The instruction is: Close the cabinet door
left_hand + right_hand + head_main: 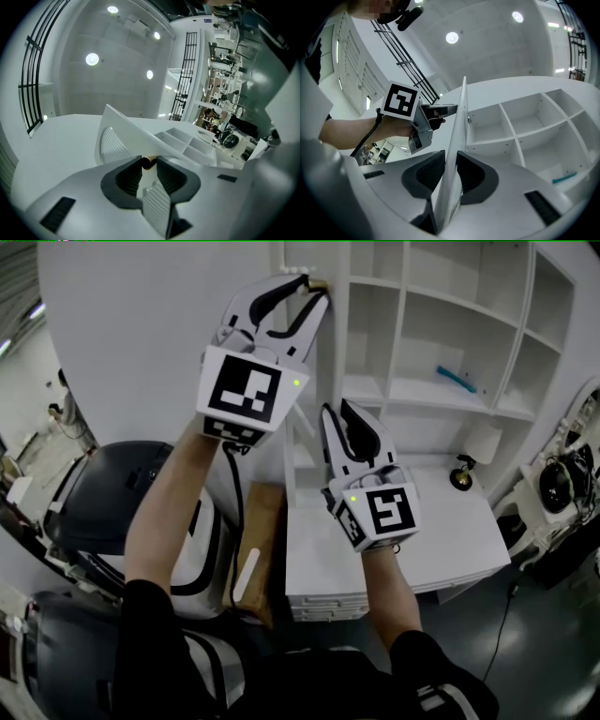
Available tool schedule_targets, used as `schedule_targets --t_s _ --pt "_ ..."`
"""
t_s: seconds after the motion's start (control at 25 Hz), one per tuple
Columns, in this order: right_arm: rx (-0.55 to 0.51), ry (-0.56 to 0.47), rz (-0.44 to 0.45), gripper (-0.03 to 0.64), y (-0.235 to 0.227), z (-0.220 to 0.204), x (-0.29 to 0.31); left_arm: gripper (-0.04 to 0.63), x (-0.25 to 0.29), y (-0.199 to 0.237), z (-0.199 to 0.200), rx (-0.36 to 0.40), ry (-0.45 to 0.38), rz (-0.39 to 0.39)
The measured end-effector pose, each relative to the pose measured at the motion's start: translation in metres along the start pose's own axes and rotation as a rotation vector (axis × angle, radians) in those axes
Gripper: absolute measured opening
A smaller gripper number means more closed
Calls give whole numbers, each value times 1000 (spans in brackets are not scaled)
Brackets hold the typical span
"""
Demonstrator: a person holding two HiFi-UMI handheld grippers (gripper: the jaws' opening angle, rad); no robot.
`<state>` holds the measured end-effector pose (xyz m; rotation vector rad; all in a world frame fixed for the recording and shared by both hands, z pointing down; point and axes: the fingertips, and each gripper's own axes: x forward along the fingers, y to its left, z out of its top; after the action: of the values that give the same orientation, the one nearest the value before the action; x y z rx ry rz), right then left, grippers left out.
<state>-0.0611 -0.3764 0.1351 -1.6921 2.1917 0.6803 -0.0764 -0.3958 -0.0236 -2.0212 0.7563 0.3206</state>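
The white cabinet door [141, 334] stands partly open in front of the open shelf unit [450, 334]. My left gripper [311, 287] reaches up to the door's free edge and is shut on a small brass knob [319, 283]. In the left gripper view the knob [149, 162] sits pinched between the dark pads of the left gripper [149, 165]. Lower down, my right gripper [337, 411] straddles the same edge. In the right gripper view the door edge [461, 117] runs straight between the jaws of the right gripper [451, 165], both pads against it. The left gripper [452, 108] shows beyond.
A blue object [457, 378] lies on a shelf. A white desk top [450, 540] below carries a small brass-coloured thing [461, 474] and a white cylinder [483, 440]. A cardboard box [258, 540] and a grey-and-white rounded machine [103, 493] stand at the lower left.
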Motion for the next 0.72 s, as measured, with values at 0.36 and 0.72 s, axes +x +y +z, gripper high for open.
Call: schedule_targets --t_s 0.36,0.72 --pt "39 8 -22 89 -24 -2 -7 97 17 -15 5 40 -1 -37" --pt "86 -12 -4 86 -54 -7 -11 95 42 -30 4 -2 17 -105"
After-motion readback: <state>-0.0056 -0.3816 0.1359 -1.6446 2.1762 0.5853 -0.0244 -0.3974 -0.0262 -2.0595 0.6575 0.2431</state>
